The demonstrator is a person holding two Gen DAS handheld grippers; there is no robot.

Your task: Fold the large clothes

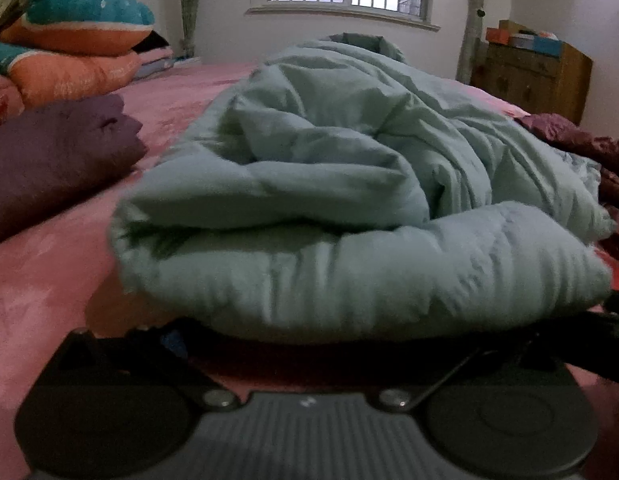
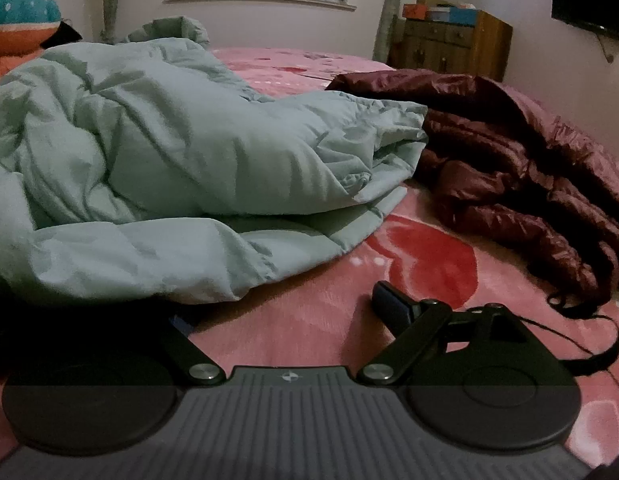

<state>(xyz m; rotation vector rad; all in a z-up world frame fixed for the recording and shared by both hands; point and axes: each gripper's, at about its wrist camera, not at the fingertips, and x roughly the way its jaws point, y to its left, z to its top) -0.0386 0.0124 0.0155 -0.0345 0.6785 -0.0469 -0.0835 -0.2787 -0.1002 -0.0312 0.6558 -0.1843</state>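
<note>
A pale green padded coat lies bunched on the pink bed, its near hem folded over toward me. It also shows in the right wrist view, filling the left half. My left gripper sits low at the coat's near hem; its jaws are spread wide and the fingertips are hidden under the fabric. My right gripper is open at the coat's near right corner. Its right finger rests on the bare bedspread, and its left finger is hidden under the coat's edge.
A dark red puffer jacket lies to the right of the coat, with a black cord trailing from it. A folded purple garment lies to the left. Stacked orange and teal quilts are at the back left, a wooden cabinet at the back right.
</note>
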